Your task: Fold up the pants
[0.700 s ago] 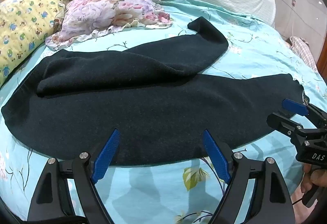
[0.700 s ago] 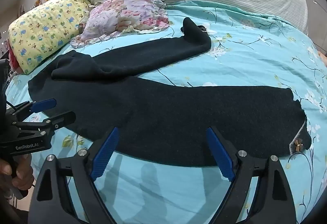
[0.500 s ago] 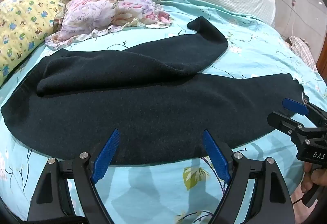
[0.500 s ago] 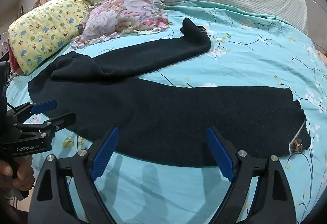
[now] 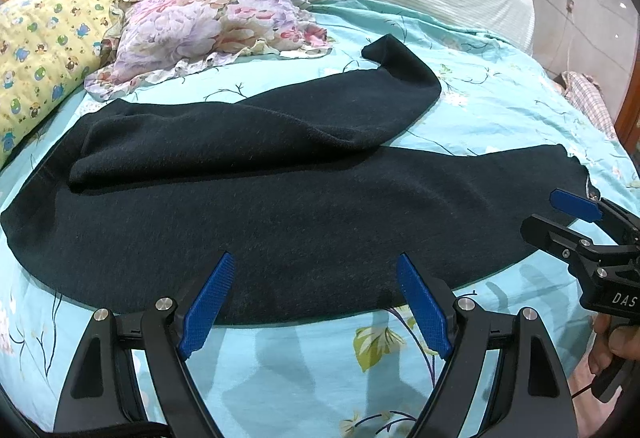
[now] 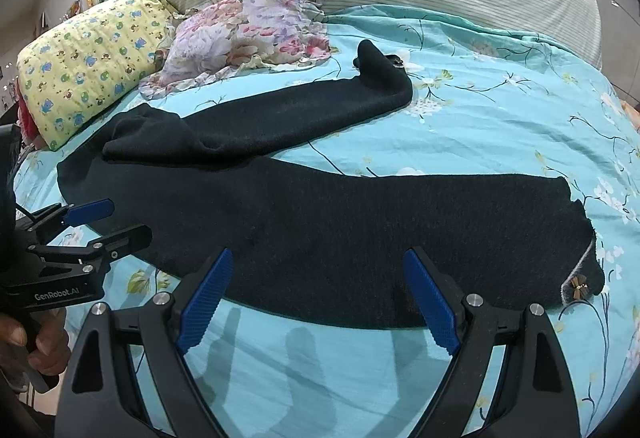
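Pants [image 5: 280, 206] lie flat; left tool [image 5: 316, 278] (gaping) above.

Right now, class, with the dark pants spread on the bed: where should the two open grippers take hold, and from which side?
Grip the pants along the near long edge, coming in low from the bed's front edge. That hem lies flat and nearest both the left gripper and right gripper; the far leg is bunched, a poorer choice.

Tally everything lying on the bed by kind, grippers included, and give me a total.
Pants: 1, the dark pants spread on the bedsheet
Pillows: 2, the yellow pillow and the floral pillow
Grippers: 2, the left gripper and the right gripper, both open above the near edge
Total: 5
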The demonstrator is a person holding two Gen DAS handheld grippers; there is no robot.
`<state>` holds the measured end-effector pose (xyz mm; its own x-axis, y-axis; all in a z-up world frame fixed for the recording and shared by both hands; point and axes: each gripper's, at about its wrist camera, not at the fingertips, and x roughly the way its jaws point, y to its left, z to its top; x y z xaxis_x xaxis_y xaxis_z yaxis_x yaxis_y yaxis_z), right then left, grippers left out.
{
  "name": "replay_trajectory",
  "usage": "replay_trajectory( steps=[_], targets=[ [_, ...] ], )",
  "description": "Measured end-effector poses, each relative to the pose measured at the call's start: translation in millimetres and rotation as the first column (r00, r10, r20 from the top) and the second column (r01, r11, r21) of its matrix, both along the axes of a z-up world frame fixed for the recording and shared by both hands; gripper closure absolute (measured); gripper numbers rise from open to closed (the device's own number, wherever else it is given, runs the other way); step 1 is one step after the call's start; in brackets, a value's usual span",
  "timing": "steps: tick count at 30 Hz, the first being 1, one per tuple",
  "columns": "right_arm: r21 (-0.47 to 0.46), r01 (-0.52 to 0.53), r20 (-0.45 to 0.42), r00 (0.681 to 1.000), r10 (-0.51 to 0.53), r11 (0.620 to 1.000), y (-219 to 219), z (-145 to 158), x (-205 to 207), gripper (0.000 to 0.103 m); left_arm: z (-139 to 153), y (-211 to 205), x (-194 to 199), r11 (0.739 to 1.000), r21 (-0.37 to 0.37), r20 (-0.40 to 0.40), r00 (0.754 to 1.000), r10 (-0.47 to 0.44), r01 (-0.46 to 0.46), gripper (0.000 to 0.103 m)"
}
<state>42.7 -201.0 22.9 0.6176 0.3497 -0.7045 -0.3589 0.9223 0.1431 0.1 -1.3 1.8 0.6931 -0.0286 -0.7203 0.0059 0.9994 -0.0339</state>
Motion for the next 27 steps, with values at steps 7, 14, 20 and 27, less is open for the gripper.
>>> replay_trajectory(
  steps=[7,14,20,27],
  targets=[
    [-0.002,-0.001,-0.010,1.000,0.001,1.000,-1,1,0,0.016,3,2,0,0.999,0.033,-0.035,0.999,-0.009,0.010,0.019],
    [0.008,0.001,-0.010,1.000,-0.001,1.000,-2,2,2,0.016,3,2,2,0.999,0.047,-0.033,0.999,-0.016,0.018,0.019],
    [-0.012,0.010,-0.005,1.000,-0.010,1.000,-6,5,6,0.016,4,1,6,0.999,0.047,-0.028,0.999,-0.023,0.024,0.019],
    [-0.029,0.033,-0.012,0.999,-0.033,0.999,-10,7,20,0.016,9,0,14,0.998,0.039,-0.010,0.999,-0.049,0.050,0.019]
  ],
)
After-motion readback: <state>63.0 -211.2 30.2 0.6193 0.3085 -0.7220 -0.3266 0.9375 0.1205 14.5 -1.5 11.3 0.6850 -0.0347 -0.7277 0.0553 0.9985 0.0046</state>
